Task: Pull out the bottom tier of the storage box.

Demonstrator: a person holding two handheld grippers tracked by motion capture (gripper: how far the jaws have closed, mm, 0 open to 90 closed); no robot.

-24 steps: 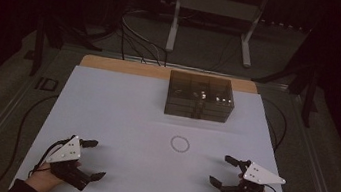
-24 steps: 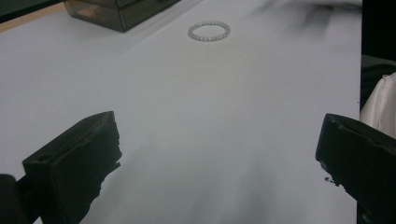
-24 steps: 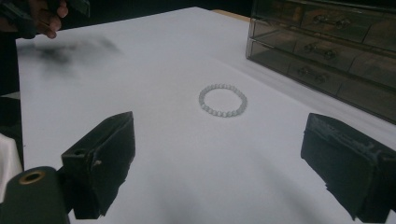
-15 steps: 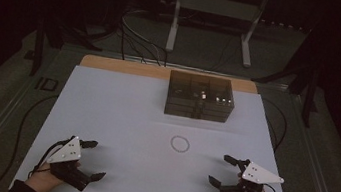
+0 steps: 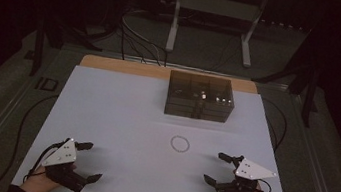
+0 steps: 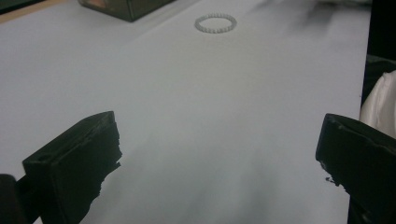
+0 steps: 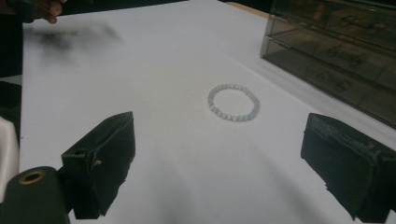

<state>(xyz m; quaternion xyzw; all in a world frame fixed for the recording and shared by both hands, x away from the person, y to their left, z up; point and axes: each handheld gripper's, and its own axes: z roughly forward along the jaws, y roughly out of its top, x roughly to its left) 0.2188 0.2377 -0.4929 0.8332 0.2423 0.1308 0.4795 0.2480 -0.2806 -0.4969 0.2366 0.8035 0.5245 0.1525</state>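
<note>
Fingers on both grippers stand wide apart with nothing between them: the left gripper (image 5: 82, 160) rests at the near left of the desk (image 5: 120, 114), the right gripper (image 5: 219, 168) at the near right, each held in a hand at the desk's front edge. Between them, a little farther out, lies a bead bracelet (image 5: 180, 143), a pale ring flat on the white surface, touching nothing. In the right gripper view the bracelet (image 7: 233, 102) lies ahead of the open fingers (image 7: 100, 163), well clear of them; in the left gripper view it (image 6: 215, 23) sits far off near the top. Beyond it, toward the back of the desk, stands a dark translucent drawer box (image 5: 200, 96), near the bracelet but apart from it. Nothing lies between either gripper and the bracelet. Compared with the earlier high views, both grippers, the bracelet and the box lie where they did.
</note>
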